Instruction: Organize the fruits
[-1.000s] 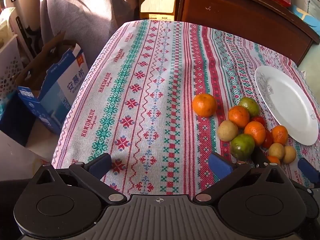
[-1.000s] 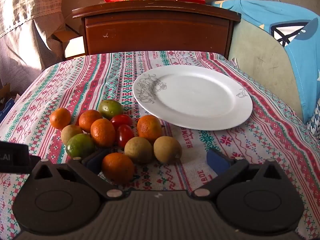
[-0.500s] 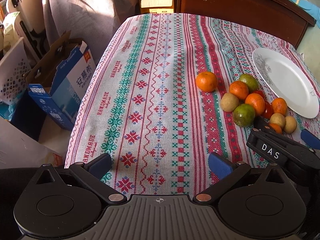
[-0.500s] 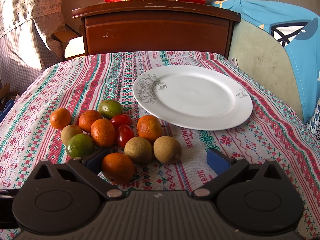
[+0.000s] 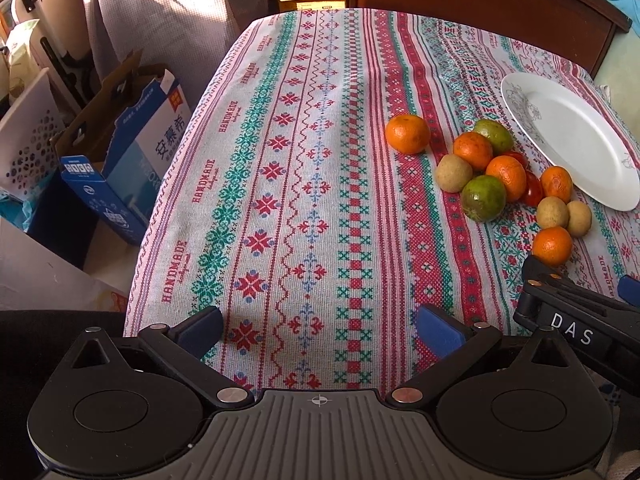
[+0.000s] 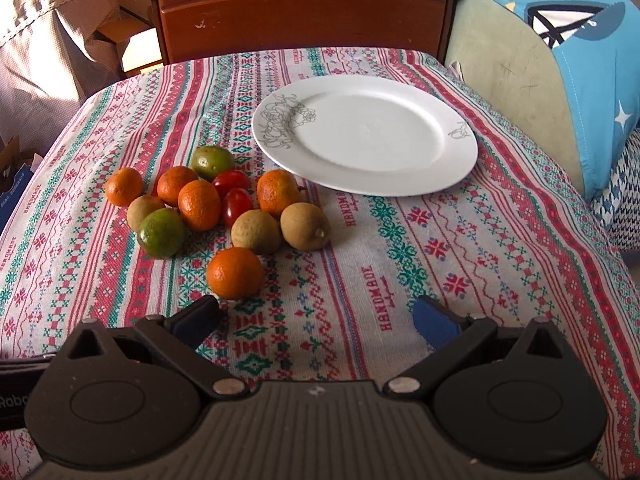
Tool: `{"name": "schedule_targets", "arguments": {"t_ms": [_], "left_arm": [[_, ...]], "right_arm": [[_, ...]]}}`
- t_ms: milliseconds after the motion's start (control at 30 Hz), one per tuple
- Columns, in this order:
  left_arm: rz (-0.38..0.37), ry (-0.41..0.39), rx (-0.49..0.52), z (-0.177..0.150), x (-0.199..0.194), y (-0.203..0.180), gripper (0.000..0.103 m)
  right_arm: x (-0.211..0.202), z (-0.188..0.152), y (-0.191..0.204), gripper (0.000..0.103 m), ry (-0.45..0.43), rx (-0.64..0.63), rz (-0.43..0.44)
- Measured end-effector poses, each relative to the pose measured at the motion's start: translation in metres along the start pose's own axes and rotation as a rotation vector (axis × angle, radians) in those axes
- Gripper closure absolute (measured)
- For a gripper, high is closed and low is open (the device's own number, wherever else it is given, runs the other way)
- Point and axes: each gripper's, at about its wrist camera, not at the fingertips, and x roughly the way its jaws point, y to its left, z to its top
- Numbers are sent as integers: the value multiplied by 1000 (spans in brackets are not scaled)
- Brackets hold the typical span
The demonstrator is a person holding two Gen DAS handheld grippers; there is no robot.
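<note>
A cluster of fruit lies on the patterned tablecloth [image 6: 460,240]: several oranges, two green limes, two red tomatoes and three brown kiwis. The nearest orange [image 6: 235,273] sits just beyond my right gripper's left finger. A white plate [image 6: 366,140] stands empty behind the cluster. My right gripper [image 6: 316,320] is open and empty above the cloth. My left gripper [image 5: 320,326] is open and empty over the cloth, left of the fruit [image 5: 483,198]. The plate [image 5: 568,140] and the right gripper's body [image 5: 576,320] show at the left wrist view's right.
A wooden headboard [image 6: 300,12] stands behind the table. A blue cushion [image 6: 580,40] lies at the right. A blue cardboard box [image 5: 124,152] and a white basket [image 5: 28,140] stand on the floor left of the table.
Both grippers have pulled back and risen; the fruit now lies farther ahead. The right gripper no longer straddles the nearest orange. Nothing has been picked up.
</note>
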Motion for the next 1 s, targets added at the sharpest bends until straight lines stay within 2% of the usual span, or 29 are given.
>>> {"name": "schedule_targets", "arguments": {"t_ms": [233,433,667,1000], "left_arm": [[6,26,-13,0,-1,-4,0],[8,39,-5,-1,-2,-8,0],[5,47,0,0,-1,-7,0],[2,53,-15,2,3,-8,0]], "right_arm": [[-7,1,-10,1,139,21,-3],[-14,-4,-14,1,200,-9,11],[-14,-3,-15,1,201,7,7],[-13,-5,-14,1,154,33,-26]]}}
